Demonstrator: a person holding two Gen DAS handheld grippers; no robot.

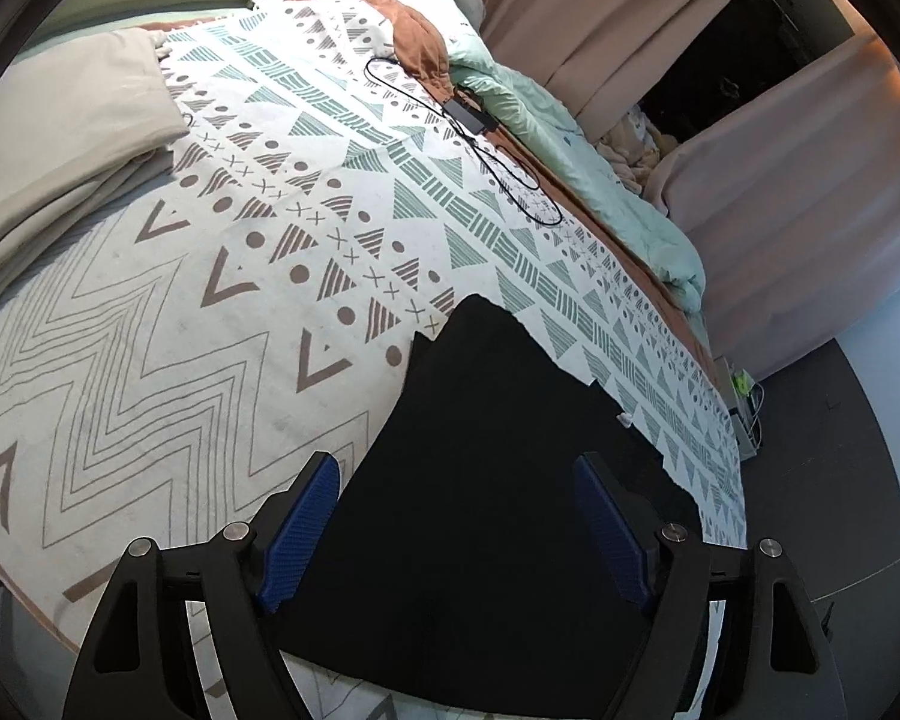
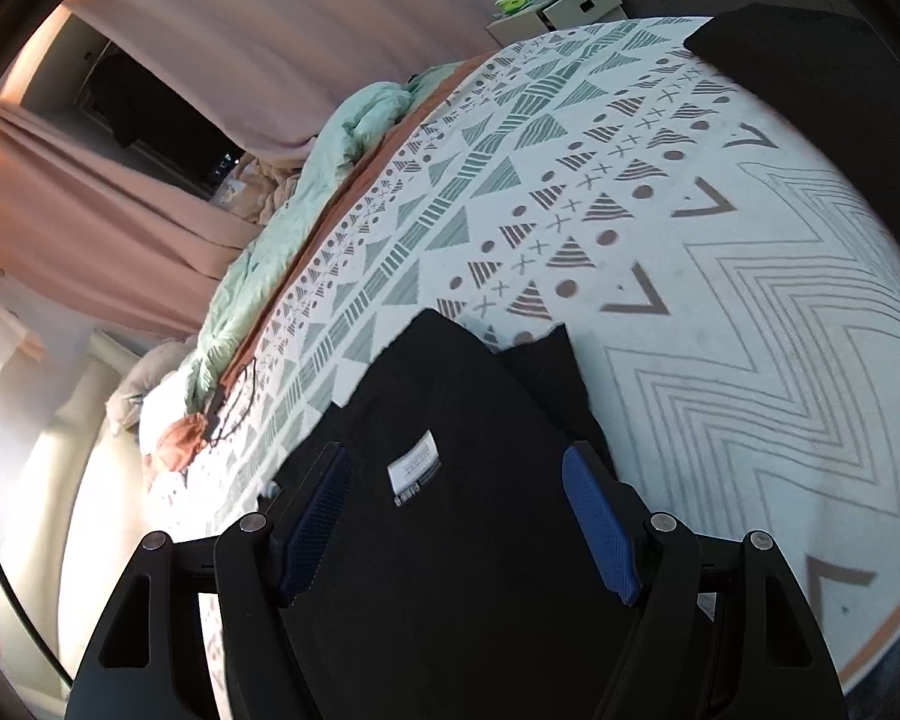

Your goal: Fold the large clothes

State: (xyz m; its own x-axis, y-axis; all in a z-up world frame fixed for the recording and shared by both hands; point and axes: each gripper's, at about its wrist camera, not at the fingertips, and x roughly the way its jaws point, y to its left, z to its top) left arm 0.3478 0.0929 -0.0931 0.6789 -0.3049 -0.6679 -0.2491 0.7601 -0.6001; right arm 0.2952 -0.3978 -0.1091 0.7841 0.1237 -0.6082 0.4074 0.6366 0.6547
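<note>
A black garment (image 1: 480, 480) lies flat on the patterned blanket (image 1: 210, 300) near the bed's edge. My left gripper (image 1: 456, 468) hovers over it, open, its blue pads (image 1: 306, 534) standing wide apart with only flat cloth below them. In the right wrist view the same black garment (image 2: 450, 570) shows a white care label (image 2: 414, 468). My right gripper (image 2: 457, 456) is open above it, and the pads (image 2: 600, 522) press on nothing. A dark shape (image 2: 810, 60) sits at the blanket's far right; I cannot tell what it is.
A black charger with its looped cable (image 1: 474, 120) lies on the blanket beside a mint duvet (image 1: 600, 180). Folded beige cloth (image 1: 60, 138) lies at the far left. Pink curtains (image 1: 750, 120) hang past the bed. A small cabinet (image 2: 564, 6) stands by the bed.
</note>
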